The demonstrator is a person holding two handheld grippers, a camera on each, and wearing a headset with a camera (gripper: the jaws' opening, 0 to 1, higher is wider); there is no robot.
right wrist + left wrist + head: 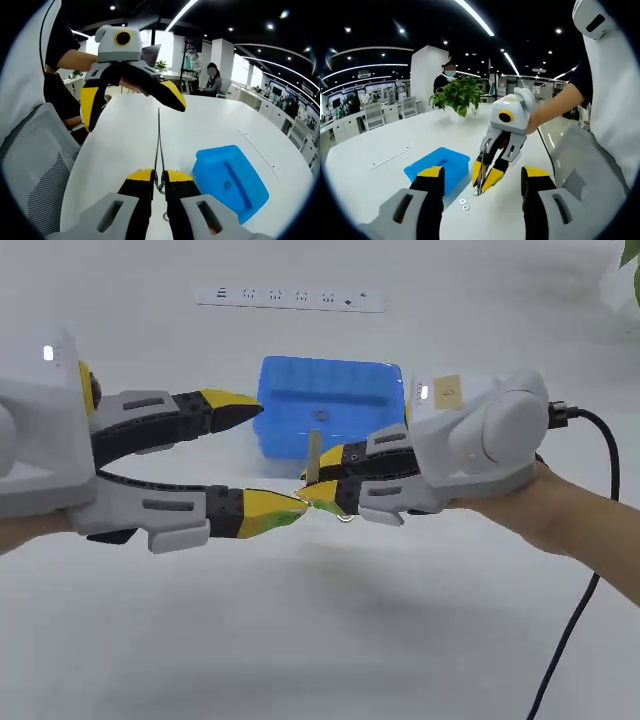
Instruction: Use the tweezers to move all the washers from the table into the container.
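Note:
My right gripper (318, 480) is shut on thin metal tweezers (159, 135), which run forward from its jaws. In the left gripper view the tweezers (481, 172) point down at the white table, with their tips at a small washer (476, 192). Two more washers (464, 204) lie close by. The blue container (330, 405) stands just behind both grippers and appears again as the container (230, 182). My left gripper (278, 458) is open, its lower jaw tip close to the right gripper's jaws, nothing between its fingers.
A white power strip (290, 298) lies at the table's far side. A black cable (590, 570) hangs from the right gripper. A potted plant (460, 95) stands on the table. A grey chair (580, 170) and a seated person are close.

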